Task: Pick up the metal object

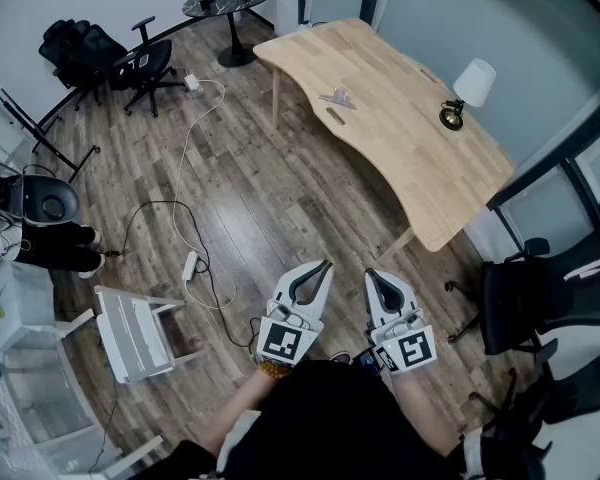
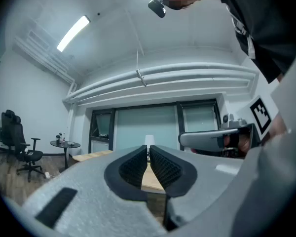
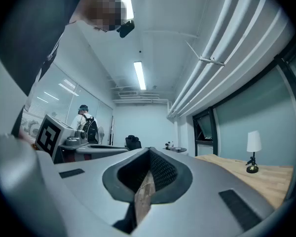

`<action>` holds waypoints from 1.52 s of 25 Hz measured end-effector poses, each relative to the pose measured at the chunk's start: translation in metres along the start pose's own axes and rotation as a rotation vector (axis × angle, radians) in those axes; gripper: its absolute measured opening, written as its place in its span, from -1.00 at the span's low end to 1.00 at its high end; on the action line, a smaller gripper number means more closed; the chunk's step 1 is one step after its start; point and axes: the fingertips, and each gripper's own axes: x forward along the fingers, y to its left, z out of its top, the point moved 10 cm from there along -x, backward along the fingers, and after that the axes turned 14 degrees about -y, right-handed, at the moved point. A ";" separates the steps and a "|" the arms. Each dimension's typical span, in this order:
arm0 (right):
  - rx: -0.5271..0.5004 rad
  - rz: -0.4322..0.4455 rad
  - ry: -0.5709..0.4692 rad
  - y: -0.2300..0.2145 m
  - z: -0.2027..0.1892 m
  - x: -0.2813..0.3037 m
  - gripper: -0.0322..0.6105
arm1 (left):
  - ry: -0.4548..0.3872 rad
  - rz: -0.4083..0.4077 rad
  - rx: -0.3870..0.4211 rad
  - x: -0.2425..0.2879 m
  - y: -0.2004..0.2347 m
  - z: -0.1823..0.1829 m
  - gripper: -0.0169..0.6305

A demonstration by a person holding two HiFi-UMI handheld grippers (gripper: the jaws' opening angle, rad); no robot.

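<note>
The metal object [image 1: 337, 98], a small grey clip-like piece, lies on the light wooden table [image 1: 400, 158] near its left edge, far ahead of both grippers. My left gripper [image 1: 325, 265] and right gripper [image 1: 371, 274] are held side by side close to my body, over the wood floor, pointing toward the table. Both are shut with nothing between the pads. In the left gripper view the left gripper [image 2: 148, 148] has its tips together, with the table [image 2: 91, 156] far behind. In the right gripper view the right gripper [image 3: 149, 150] is also shut, with the table [image 3: 259, 174] at the right.
A white-shaded lamp [image 1: 468, 92] stands on the table's right side. A cable and power strip [image 1: 190, 265] lie on the floor ahead left, beside a white stool [image 1: 132, 334]. Black office chairs [image 1: 540, 303] stand at the right, others [image 1: 145, 63] and a round black table [image 1: 228, 0] far left.
</note>
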 end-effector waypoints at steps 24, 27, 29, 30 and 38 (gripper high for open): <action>0.067 -0.030 -0.037 -0.050 -0.067 0.121 -0.93 | 0.011 0.028 0.048 0.065 0.126 -0.029 -0.85; 0.094 -0.022 -0.035 -0.091 -0.079 0.147 -0.92 | 0.024 0.037 0.067 0.103 0.137 -0.037 -0.85; 0.125 -0.020 -0.034 -0.118 -0.084 0.162 -0.93 | 0.037 0.046 0.071 0.128 0.141 -0.040 -0.85; 0.142 -0.016 -0.035 -0.131 -0.086 0.170 -0.92 | 0.046 0.051 0.074 0.140 0.144 -0.042 -0.85; 0.192 0.011 -0.003 -0.224 -0.115 0.213 -0.93 | 0.088 0.103 0.083 0.212 0.150 -0.070 -0.85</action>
